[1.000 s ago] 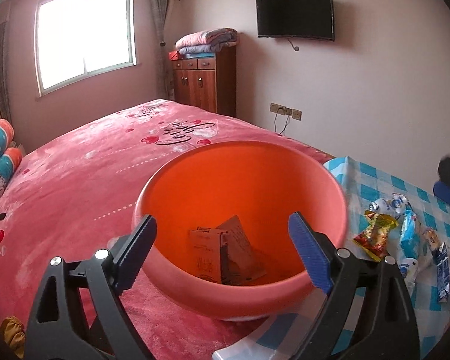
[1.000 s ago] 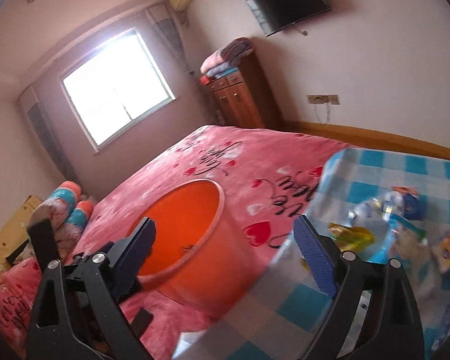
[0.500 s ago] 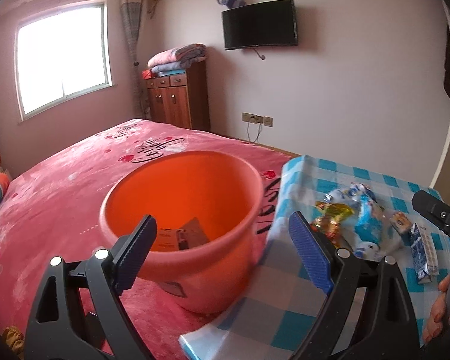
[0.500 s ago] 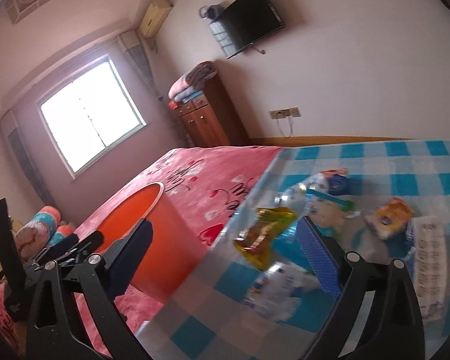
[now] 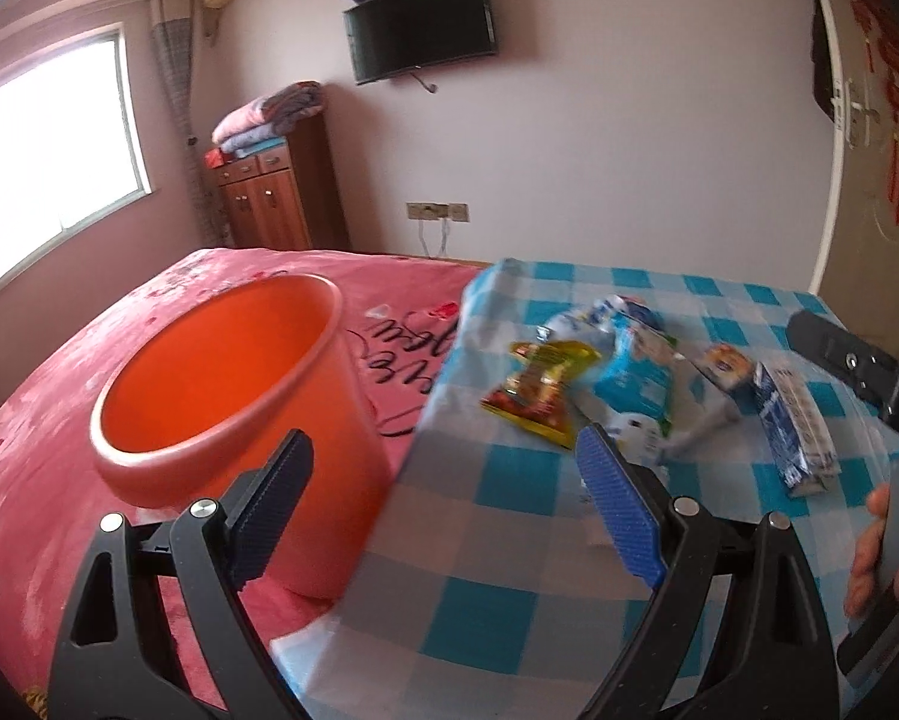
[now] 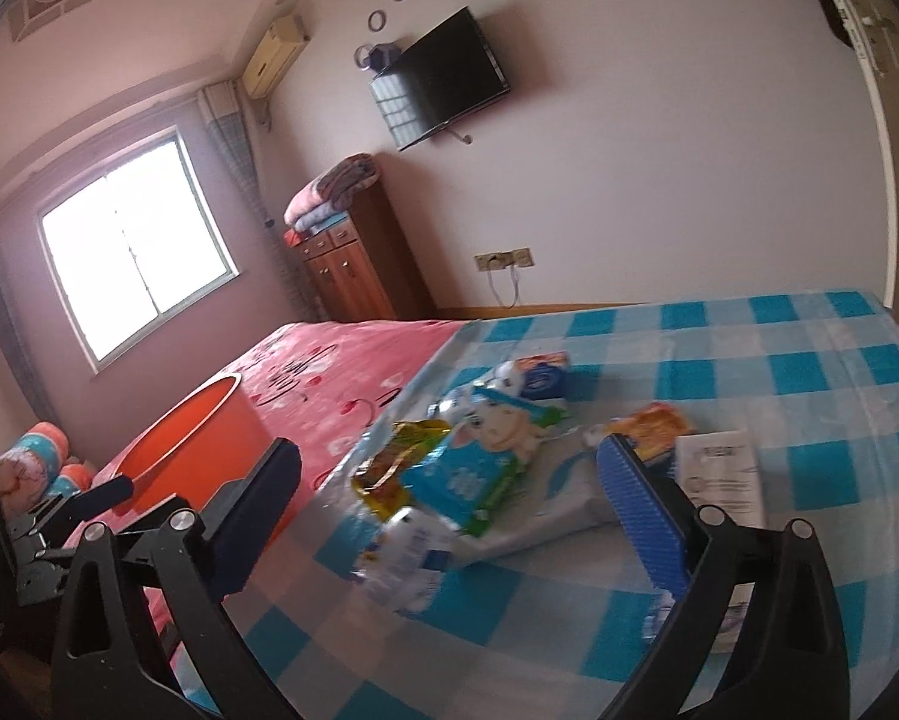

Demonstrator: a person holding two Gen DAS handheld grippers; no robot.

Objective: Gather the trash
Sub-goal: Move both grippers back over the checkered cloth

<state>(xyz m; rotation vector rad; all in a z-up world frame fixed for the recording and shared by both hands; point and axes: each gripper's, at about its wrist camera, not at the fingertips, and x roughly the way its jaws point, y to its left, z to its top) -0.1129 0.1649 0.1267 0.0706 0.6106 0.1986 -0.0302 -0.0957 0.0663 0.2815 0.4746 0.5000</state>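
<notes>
Now | right gripper [image 6: 449, 504] jaws spread, empty | left gripper [image 5: 443, 504] likewise | square up over yellow wrapper [image 6: 398, 462], pinch it alone | carry to orange bucket [image 5: 221, 384]

Black-framed tongs [image 5: 443, 516] with ribbed blue pads [image 5: 620, 516], silver screws

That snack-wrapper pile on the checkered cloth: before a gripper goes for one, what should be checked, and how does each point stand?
1. Right gripper open and empty: ok.
2. Left gripper open and empty: ok.
3. Yellow wrapper reachable on top of the pile: ok.
4. Orange bucket upright, mouth unobstructed: ok.
5. Right gripper already around a wrapper: not ok, it hovers short of the pile.
6. Room left inside the bucket: cannot tell.
</notes>
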